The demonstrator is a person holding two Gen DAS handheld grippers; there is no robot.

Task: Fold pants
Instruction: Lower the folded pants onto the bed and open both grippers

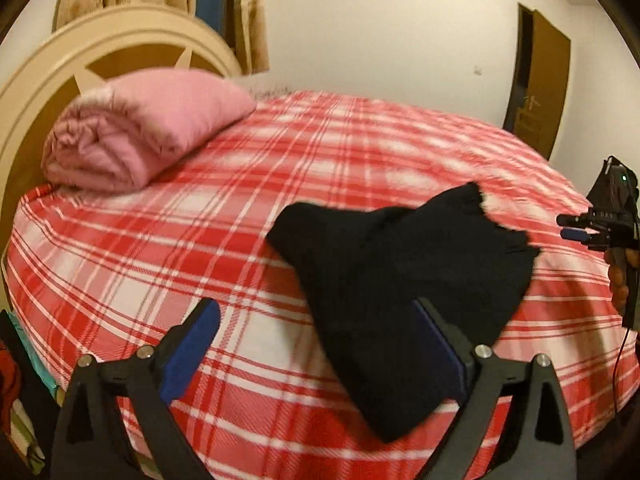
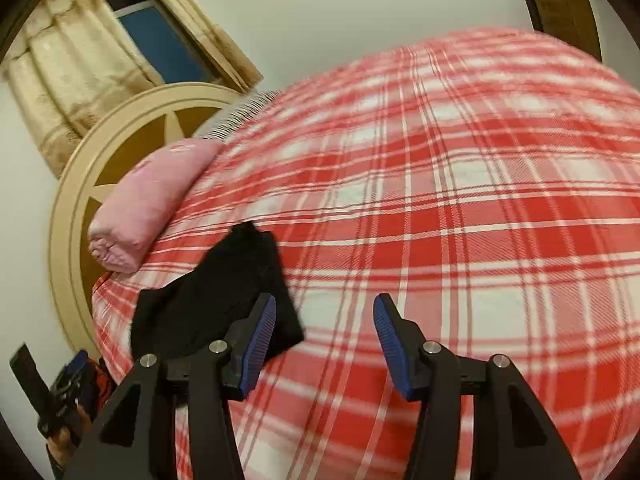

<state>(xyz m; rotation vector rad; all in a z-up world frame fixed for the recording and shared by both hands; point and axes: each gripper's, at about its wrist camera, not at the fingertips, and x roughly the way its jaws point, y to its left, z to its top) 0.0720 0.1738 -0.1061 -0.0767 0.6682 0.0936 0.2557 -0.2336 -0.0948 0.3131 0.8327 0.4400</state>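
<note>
I see my left gripper (image 1: 320, 344) spread wide, my right gripper (image 2: 325, 346) half open, both empty; black pants (image 1: 400, 280) lie at one o'clock on the plaid bed (image 1: 160, 248).

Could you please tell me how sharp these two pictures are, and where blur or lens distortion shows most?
Left wrist view: fisheye bulges the plaid bedspread into a dome; the black pants are dark with little detail, their frayed edge smeared; the left tool is fairly sharp. Right wrist view: stronger motion blur streaks the bedspread's far part and the pink pillow; the right tool stays crisp.
</note>
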